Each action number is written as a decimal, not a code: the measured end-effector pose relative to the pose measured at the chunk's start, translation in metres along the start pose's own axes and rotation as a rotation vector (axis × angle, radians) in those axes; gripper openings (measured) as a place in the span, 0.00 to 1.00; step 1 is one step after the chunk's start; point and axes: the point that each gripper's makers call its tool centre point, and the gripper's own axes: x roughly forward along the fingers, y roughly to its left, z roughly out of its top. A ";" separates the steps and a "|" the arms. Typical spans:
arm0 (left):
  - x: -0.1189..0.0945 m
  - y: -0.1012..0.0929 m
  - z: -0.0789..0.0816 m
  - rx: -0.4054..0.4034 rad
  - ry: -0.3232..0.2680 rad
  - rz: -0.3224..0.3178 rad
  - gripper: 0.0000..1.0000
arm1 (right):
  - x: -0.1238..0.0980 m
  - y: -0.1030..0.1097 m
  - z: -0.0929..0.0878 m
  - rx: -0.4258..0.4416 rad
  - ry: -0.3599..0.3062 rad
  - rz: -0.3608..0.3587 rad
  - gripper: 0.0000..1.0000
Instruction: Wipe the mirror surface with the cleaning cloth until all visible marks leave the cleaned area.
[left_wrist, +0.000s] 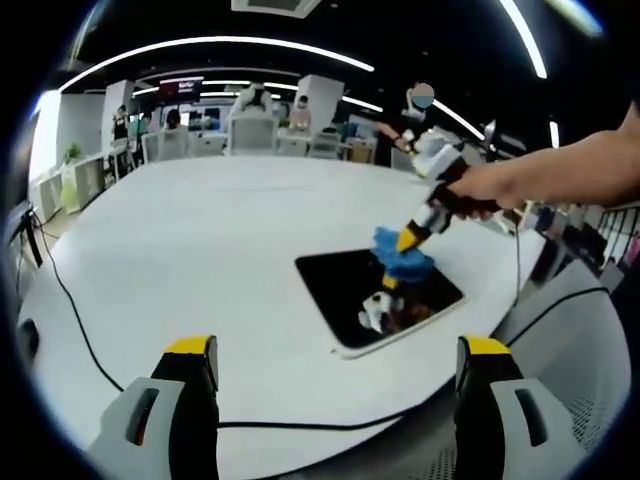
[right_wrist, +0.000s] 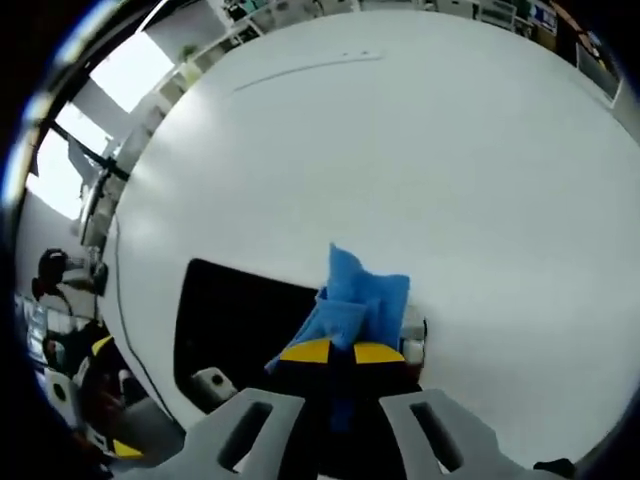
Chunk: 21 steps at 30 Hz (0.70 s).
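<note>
1. In the left gripper view, we are holding the left gripper (left_wrist: 335, 375) back over the white table (left_wrist: 200, 250), jaws spread with nothing between them, so the mirror (left_wrist: 335, 280) is lying unobstructed near the table's edge. The right gripper (left_wrist: 410, 242) is pressing the blue cleaning cloth (left_wrist: 402, 255) down onto the glass.

2. In the right gripper view, we are pinching the cleaning cloth (right_wrist: 355, 300) between closed jaws over the dark mirror (right_wrist: 230, 310), bunched so it is making contact for wiping.
</note>
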 end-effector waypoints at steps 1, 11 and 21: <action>0.000 0.000 -0.001 0.003 0.003 0.000 1.00 | 0.002 0.005 0.001 -0.001 0.003 0.006 0.00; -0.001 0.002 -0.004 0.003 0.024 0.010 1.00 | 0.014 0.044 0.008 -0.036 0.018 0.037 0.00; -0.001 0.002 -0.005 0.001 0.027 0.006 1.00 | 0.025 0.078 0.016 -0.047 0.031 0.065 0.00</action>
